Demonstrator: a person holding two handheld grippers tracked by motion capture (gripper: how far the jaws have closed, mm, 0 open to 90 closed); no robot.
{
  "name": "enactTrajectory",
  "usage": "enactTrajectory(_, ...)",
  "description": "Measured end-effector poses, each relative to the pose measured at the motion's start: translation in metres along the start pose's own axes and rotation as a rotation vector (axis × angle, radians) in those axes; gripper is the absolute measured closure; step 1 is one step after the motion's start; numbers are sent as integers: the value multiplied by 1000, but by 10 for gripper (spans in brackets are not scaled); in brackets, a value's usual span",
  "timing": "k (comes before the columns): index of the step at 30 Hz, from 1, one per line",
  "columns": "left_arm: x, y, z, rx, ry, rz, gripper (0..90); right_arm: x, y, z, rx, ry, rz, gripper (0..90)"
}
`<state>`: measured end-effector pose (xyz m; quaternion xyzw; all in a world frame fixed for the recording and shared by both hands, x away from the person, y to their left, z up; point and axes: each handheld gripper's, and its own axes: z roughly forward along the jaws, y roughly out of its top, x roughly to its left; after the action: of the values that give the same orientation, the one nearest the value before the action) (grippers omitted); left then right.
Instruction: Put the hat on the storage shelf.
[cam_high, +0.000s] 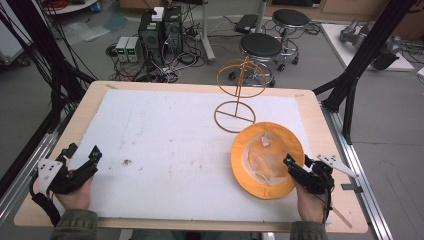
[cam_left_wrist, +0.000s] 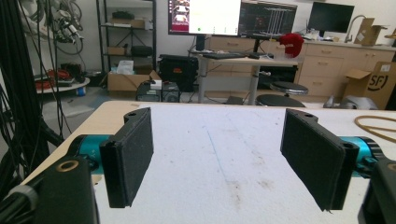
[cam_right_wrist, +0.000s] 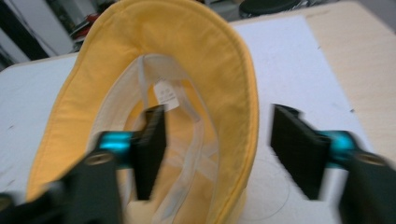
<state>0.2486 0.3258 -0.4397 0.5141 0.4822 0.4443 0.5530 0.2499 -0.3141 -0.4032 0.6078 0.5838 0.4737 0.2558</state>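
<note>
I see my left gripper (cam_high: 82, 156) resting at seven o'clock on the white mat (cam_high: 165, 145), jaws spread wide with nothing between them. My right gripper (cam_high: 299, 164) sits at five o'clock, jaws parted astride the near rim of the upturned yellow hat (cam_high: 250, 150); its inner label (cam_right_wrist: 166, 96) is too blurred to read. Beyond the hat, at one o'clock, stands a wire hat stand (cam_high: 239, 90). Past the wooden table (cam_high: 310, 115) are two black stools (cam_high: 262, 46), computer towers (cam_high: 160, 27), and a carton marked SF (cam_left_wrist: 376, 84)
</note>
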Motion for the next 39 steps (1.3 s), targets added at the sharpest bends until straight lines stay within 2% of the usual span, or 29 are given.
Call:
enactTrajectory(4,0,-1,2,-3,-15,2,275,-6,0,2,37,57,92,831)
enactTrajectory(6,-1,-1,2,-3,-20,7,277,-7,1,1,29,56,95,860)
enactTrajectory(19,-3,0,0,-8,-27,7,277,-1,1,-4,-20,40,57,870)
enactTrajectory(24,-3,0,0,-7,-28,8,277,2,1,-5,-33,63,38,870)
enactTrajectory(30,-3,0,0,-5,-30,8,277,7,3,-7,-76,51,-1,869)
enactTrajectory(33,-3,0,1,-5,-29,9,279,14,8,-11,-124,30,-49,870)
enactTrajectory(38,-1,0,0,-7,-24,4,280,21,12,-12,-134,28,-55,870)
enactTrajectory(39,-1,0,0,-9,-22,2,280,22,14,-11,-140,23,-69,870)
